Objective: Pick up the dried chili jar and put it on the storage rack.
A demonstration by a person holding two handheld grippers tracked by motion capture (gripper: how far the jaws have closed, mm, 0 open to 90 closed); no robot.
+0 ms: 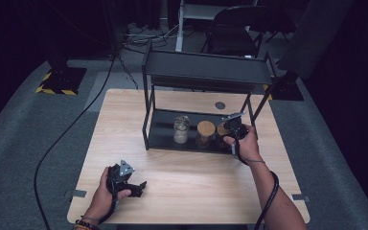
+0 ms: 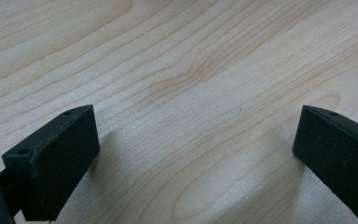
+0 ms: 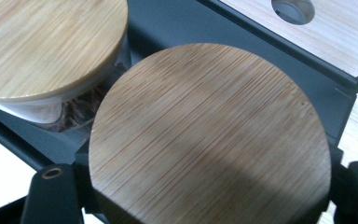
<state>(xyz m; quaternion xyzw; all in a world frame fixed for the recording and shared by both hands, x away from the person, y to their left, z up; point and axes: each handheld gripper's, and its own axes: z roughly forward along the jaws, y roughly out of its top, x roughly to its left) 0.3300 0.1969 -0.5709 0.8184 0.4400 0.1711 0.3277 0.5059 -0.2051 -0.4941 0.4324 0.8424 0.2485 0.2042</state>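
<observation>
A black two-tier shelf (image 1: 149,136) stands on the wooden table (image 1: 196,177). Its lower tier holds three jars: a glass jar (image 1: 181,129) at the left, a bamboo-lidded jar (image 1: 205,129) in the middle, and another bamboo-lidded jar (image 1: 222,130) at the right. My right gripper (image 1: 233,127) reaches in at that right jar. In the right gripper view its round bamboo lid (image 3: 209,135) spans the gap between the jaws of my right gripper (image 3: 205,196), which press on the jar's sides below the lid. My left gripper (image 1: 140,187) rests low on the table's near left, open and empty (image 2: 196,154).
The shelf's top tier (image 1: 206,69) overhangs the jars. Its black frame posts (image 1: 249,108) stand close beside the right hand. A small round hole (image 1: 220,105) sits in the tabletop behind the shelf. A cable (image 1: 57,143) trails off the table's left side. A folding chair (image 1: 235,28) stands beyond.
</observation>
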